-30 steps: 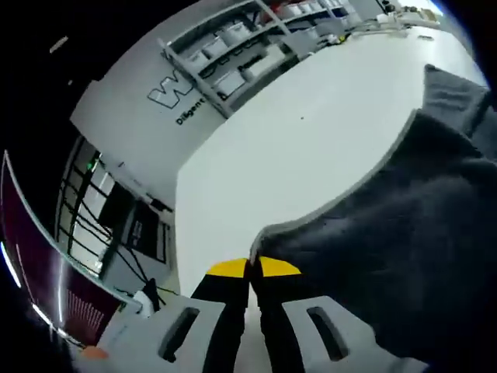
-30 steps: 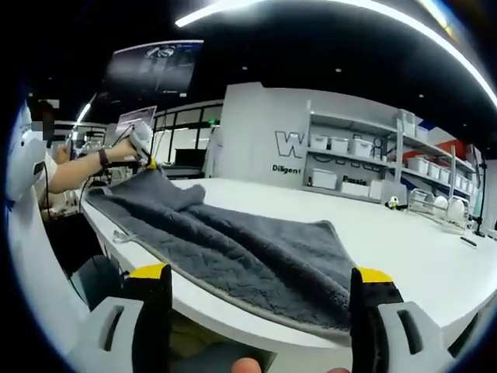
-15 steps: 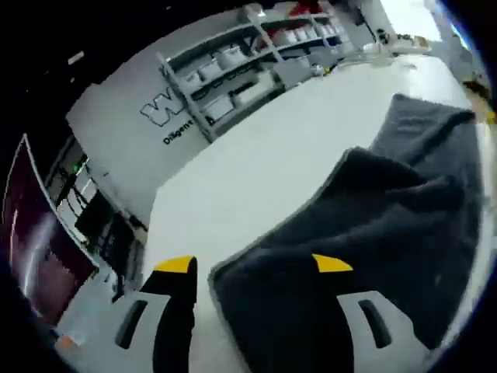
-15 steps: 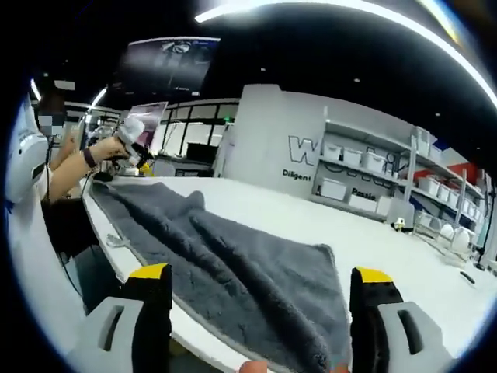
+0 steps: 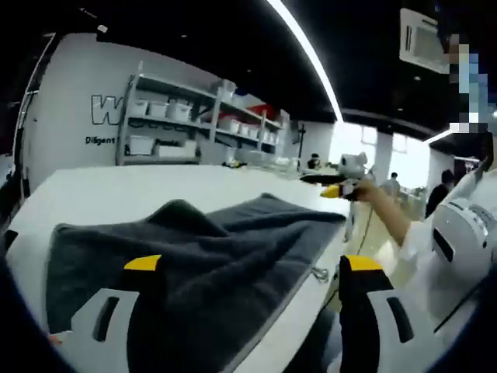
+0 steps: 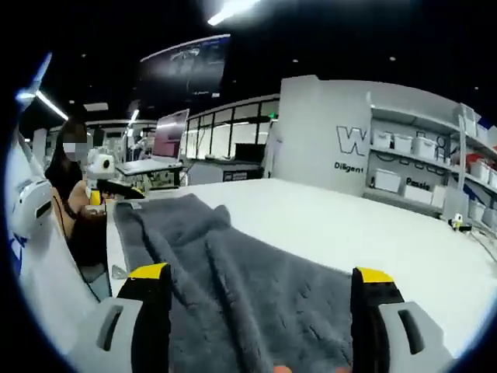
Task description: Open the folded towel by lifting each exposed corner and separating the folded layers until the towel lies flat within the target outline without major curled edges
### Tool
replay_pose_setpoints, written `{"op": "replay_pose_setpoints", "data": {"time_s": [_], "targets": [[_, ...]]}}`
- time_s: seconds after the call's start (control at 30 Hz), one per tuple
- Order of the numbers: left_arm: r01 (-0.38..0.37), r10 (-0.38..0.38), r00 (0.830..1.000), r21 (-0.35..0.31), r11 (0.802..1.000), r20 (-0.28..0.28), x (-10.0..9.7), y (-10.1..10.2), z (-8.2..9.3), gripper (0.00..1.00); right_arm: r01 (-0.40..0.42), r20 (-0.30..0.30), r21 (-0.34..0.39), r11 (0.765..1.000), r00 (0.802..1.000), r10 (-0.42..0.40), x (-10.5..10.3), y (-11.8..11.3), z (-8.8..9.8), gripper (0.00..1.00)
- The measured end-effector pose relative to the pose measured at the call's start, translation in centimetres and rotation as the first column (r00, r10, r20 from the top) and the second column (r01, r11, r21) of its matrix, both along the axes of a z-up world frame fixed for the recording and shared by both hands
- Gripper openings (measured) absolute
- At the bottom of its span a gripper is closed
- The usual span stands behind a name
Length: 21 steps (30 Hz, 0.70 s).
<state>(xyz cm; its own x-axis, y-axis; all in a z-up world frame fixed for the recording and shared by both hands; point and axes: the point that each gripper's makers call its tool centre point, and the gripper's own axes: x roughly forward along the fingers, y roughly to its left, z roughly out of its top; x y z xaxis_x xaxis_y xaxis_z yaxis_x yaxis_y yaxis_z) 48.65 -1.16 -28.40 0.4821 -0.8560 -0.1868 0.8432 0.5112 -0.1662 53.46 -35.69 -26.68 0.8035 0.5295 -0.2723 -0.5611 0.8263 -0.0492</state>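
— Towel (image 5: 210, 256) is lying spread along the white worktop (image 5: 93, 194), dark grey, with a raised ridge (image 6: 203, 225) running lengthwise. Which step is this?

— Flattening, I judge: the layers are looking mostly opened. Both the left gripper (image 5: 252, 268) and the right gripper (image 6: 260, 276) are standing spread wide, pinching nothing.

— And next?

— One gripper is probably needing to take an edge beside that ridge and draw it outward. No target outline is showing, so placement is staying uncertain.
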Motion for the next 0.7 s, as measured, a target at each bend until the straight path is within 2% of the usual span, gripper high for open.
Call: {"op": "replay_pose_setpoints", "data": {"time_s": [0.07,0.13,0.17,0.23,0.4,0.47,0.53,0.57,0.63,0.7], "targets": [[-0.038,0.038,0.999,-0.012,0.999,-0.002,-0.6,0.5,-0.4,0.94,-0.015,-0.060,0.023,1.000,0.998,0.016,2.2,0.1,-1.3,0.98],[-0.085,0.085,0.996,0.014,0.996,0.004,-0.6,1.3,-0.9,0.98,-0.006,-0.101,0.035,0.999,0.995,0.009,3.8,-0.1,-2.5,0.98],[-0.109,0.109,0.994,0.039,0.993,0.011,-0.8,1.8,-1.2,0.99,0.000,-0.121,0.027,1.000,0.993,0.003,4.8,-0.4,-3.4,0.98],[-0.135,0.134,0.991,0.047,0.990,0.015,-1.0,2.5,-1.4,0.99,0.014,-0.151,0.004,1.000,0.988,-0.013,6.1,-0.9,-4.8,0.98],[-0.172,0.172,0.985,0.028,0.985,-0.005,-1.8,3.9,-1.5,0.99,0.027,-0.239,0.024,0.999,0.971,-0.020,7.8,-1.0,-7.5,0.99],[-0.187,0.187,0.982,0.031,0.982,-0.008,-2.0,4.3,-1.6,0.99,0.033,-0.271,0.007,0.999,0.962,-0.029,8.1,-1.3,-8.3,0.99],[-0.195,0.196,0.981,0.033,0.980,-0.009,-2.0,4.5,-1.7,0.99,0.037,-0.295,-0.033,0.999,0.955,-0.045,8.3,-1.9,-9.2,0.98],[-0.203,0.204,0.979,0.034,0.979,-0.006,-2.0,4.6,-1.6,0.99,0.040,-0.265,-0.066,0.997,0.963,-0.056,8.9,-2.6,-9.3,0.93],[-0.209,0.209,0.978,0.031,0.977,-0.008,-2.0,4.6,-1.6,0.99,0.053,-0.275,-0.060,0.997,0.959,-0.067,9.4,-3.3,-9.2,0.88],[-0.203,0.203,0.979,0.028,0.979,-0.002,-1.9,4.4,-1.7,0.99,0.104,-0.279,-0.034,0.994,0.954,-0.109,10.6,-4.6,-9.0,0.88]]}}
